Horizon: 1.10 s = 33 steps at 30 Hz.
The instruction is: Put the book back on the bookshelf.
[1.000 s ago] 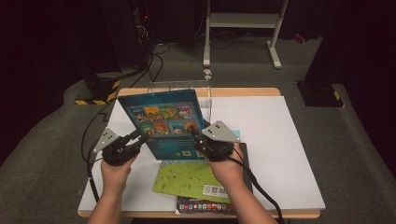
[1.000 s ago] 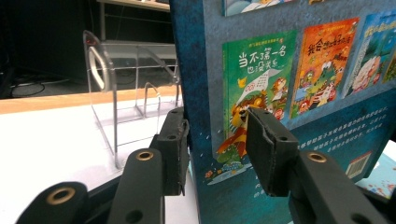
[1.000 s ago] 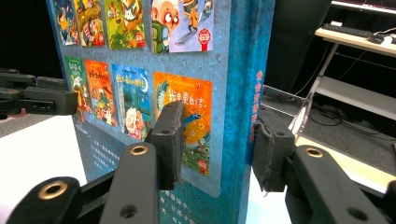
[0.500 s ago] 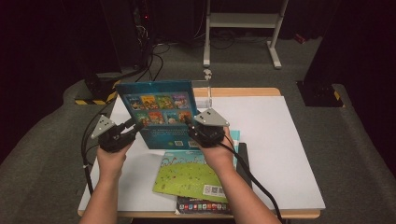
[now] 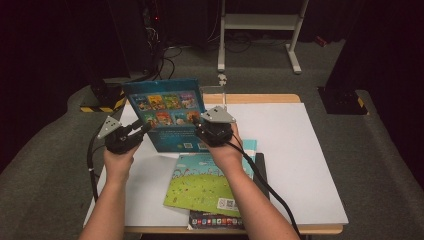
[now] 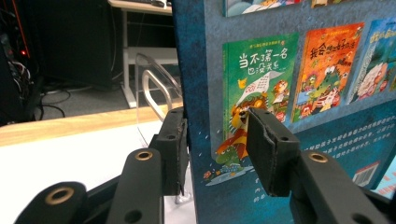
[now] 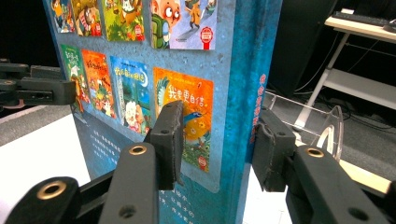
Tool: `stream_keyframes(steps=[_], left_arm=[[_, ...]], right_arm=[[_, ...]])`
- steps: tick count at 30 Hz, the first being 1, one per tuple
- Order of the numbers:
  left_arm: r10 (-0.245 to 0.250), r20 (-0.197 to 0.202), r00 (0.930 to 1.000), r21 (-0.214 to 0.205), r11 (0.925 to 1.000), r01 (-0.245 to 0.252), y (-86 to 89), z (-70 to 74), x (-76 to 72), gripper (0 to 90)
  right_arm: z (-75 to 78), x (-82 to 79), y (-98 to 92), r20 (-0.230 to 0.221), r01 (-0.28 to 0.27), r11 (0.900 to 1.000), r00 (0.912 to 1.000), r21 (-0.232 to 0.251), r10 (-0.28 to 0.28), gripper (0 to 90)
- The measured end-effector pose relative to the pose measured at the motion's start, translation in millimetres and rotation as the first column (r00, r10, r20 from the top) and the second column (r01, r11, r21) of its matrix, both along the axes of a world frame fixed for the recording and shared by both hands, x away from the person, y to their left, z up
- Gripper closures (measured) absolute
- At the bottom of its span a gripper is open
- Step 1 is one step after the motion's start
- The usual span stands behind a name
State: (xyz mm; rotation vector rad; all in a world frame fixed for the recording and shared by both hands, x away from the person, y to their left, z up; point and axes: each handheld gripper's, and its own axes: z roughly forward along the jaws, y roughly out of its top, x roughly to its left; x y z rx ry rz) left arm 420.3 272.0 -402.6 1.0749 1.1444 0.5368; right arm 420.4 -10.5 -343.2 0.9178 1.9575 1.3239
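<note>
A dark room with black drapes and a grey carpet lies around my table [image 5: 310,150], whose wooden top wears a big white sheet. A second ago the blue book [image 5: 167,117] leaned back at a slant between my two claws and hung lower, over the green book [image 5: 207,182]. Now it stands nearly upright and farther left and toward the far edge, just in front of the clear acrylic stand [image 5: 220,97]. Both my hands have slid that way with it, and my claws have kept the same width.

My left gripper [image 5: 145,131] pinches the book's left edge: in the left gripper view one pad lies on the picture side and the other on the far side, by the spine [image 6: 189,93]. My right gripper [image 5: 202,131] clamps the right edge the same way, one pad on the cover and one behind it [image 7: 219,140].

The blue book is a thick, hard-backed picture book in deep speckled blue. The side facing me carries two rows of small cover pictures with Chinese titles, an orange one among them, then lines of small print and a barcode low down. It is held clear of the table, its lower edge above the white sheet. A darker book [image 5: 215,220] lies under the green one by the near edge.
</note>
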Motion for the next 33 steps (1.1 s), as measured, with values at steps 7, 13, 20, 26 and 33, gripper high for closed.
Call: stream_keyframes(steps=[7,13,20,26,33], left_arm=[[0.005,-0.019,0.9998,-0.003,1.0000,-0.005,1.9,-4.2,4.7,58.6],[0.016,-0.021,0.9996,0.021,0.9997,-0.015,3.0,-6.5,6.5,58.3],[0.040,-0.040,0.9984,0.026,0.9989,-0.039,2.3,-13.1,8.4,57.3],[0.040,-0.031,0.9987,0.014,0.9991,-0.039,2.2,-13.9,8.5,56.7],[0.069,-0.015,0.9975,0.029,0.9972,-0.069,0.9,-13.1,3.7,54.5]], right_arm=[[-2.5,3.8,4.7,-0.004,0.006,1.0000,1.0000,-0.004,-0.006,57.9],[-3.8,3.1,6.8,0.003,0.001,1.0000,1.0000,-0.008,-0.001,58.1],[-9.3,2.7,10.1,0.006,-0.015,0.9998,0.9999,-0.011,0.015,57.1],[-9.1,2.5,7.7,-0.001,-0.037,0.9993,0.9993,-0.005,0.037,56.3],[-10.2,1.4,4.2,-0.014,-0.071,0.9973,0.9973,0.018,0.072,55.2]])
